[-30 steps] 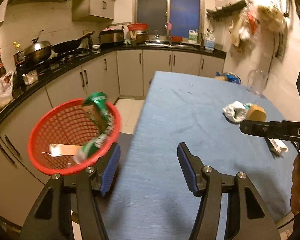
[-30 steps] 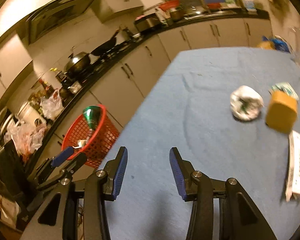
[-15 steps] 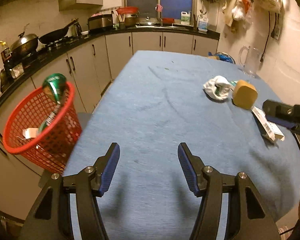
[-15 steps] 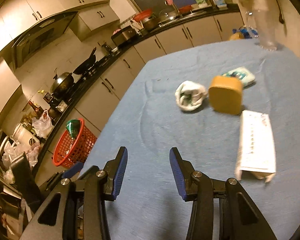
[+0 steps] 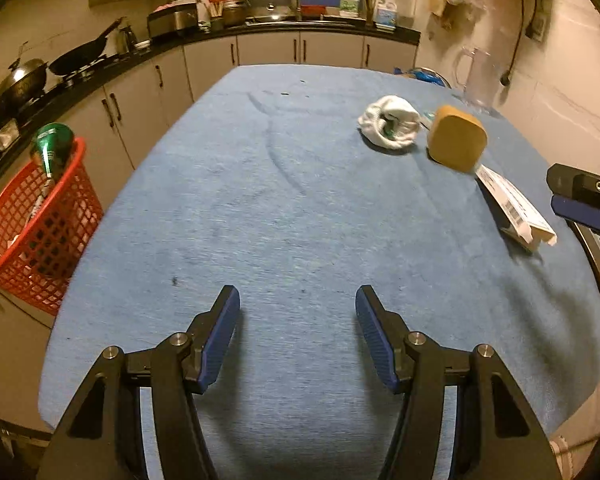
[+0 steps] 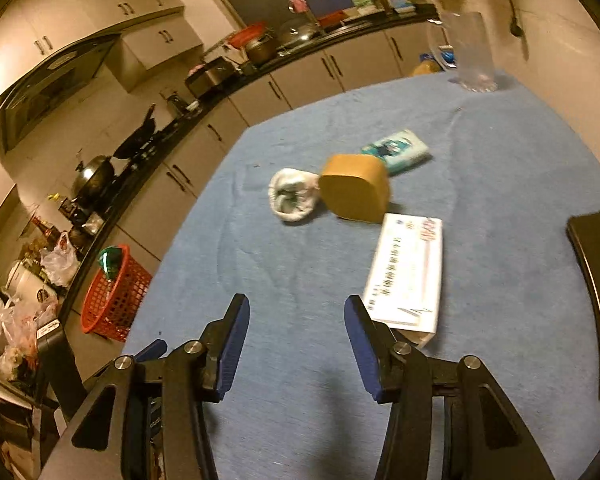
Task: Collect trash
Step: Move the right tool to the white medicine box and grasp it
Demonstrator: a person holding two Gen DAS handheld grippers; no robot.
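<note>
On the blue table (image 5: 284, 208) lie a crumpled white wrapper (image 5: 390, 126) (image 6: 293, 196), a tan box (image 5: 456, 142) (image 6: 354, 192), a flat white carton (image 5: 514, 208) (image 6: 408, 272) and a teal packet (image 6: 398, 150). A red basket (image 5: 36, 224) (image 6: 114, 296) beside the table's left edge holds a green bag (image 5: 52, 148). My left gripper (image 5: 298, 328) is open over bare cloth. My right gripper (image 6: 296, 338) has nothing between its fingers and its jaws are opening; the carton's near end lies just past its right finger. The right gripper's fingertips (image 5: 580, 200) also show at the left view's right edge.
A clear glass jug (image 5: 478, 80) (image 6: 470, 54) stands at the table's far right. A black chair back (image 6: 598, 292) curves by the right edge. Cabinets and a dark counter with pans (image 5: 76, 60) run along the left and back. Plastic bags (image 6: 60, 260) crowd the counter.
Both grippers swung right from the basket toward the table's trash. The basket slid to the left of both views, the carton came close to the right gripper, and that gripper's jaws widened.
</note>
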